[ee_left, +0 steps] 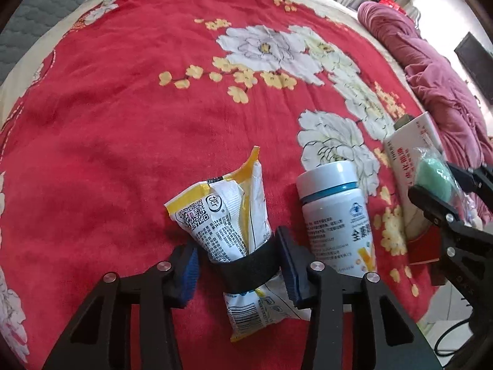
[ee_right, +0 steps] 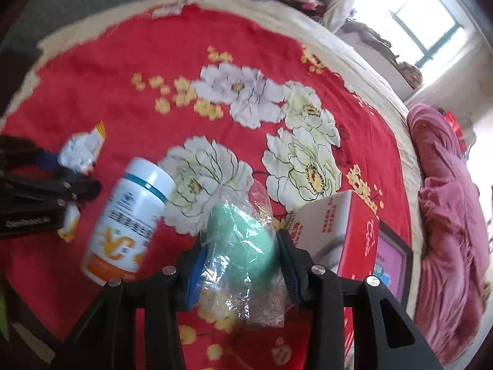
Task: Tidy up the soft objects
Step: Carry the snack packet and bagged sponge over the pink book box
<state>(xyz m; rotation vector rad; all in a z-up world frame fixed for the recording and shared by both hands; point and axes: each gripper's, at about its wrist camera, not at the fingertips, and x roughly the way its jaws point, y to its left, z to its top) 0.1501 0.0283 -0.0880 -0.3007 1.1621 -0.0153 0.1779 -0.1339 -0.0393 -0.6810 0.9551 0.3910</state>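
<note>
Pinching both soft items at once: left claw (ee_left: 237, 265) sits astride the crumpled white-and-yellow snack packet (ee_left: 222, 215), which wears a black band (ee_left: 248, 269) around its middle; right pad touches the band, left pad looks a hair off it, so contact on that side I can't confirm, and the packet lies on the bed. Right claw (ee_right: 238, 265) is clamped on the green sponge (ee_right: 243, 240) inside its clear plastic bag (ee_right: 265, 299), pads pressing both sides through the film, item apparently raised off the red floral bedspread (ee_right: 123, 77). Grip at the middle makes sense for both: the band keeps the packet bunched so it doesn't splay, and squeezing the sponge itself stops the loose bag from slipping. Between the two claws a white supplement bottle (ee_left: 334, 215) stands with its cap on, contents not visible. Just beside the sponge, a red-and-white carton (ee_right: 339, 225) lies closed, contents unknown, with a framed picture (ee_right: 391, 262) under or behind it. Pink quilt (ee_right: 446, 215) heaped at the far edge.
</note>
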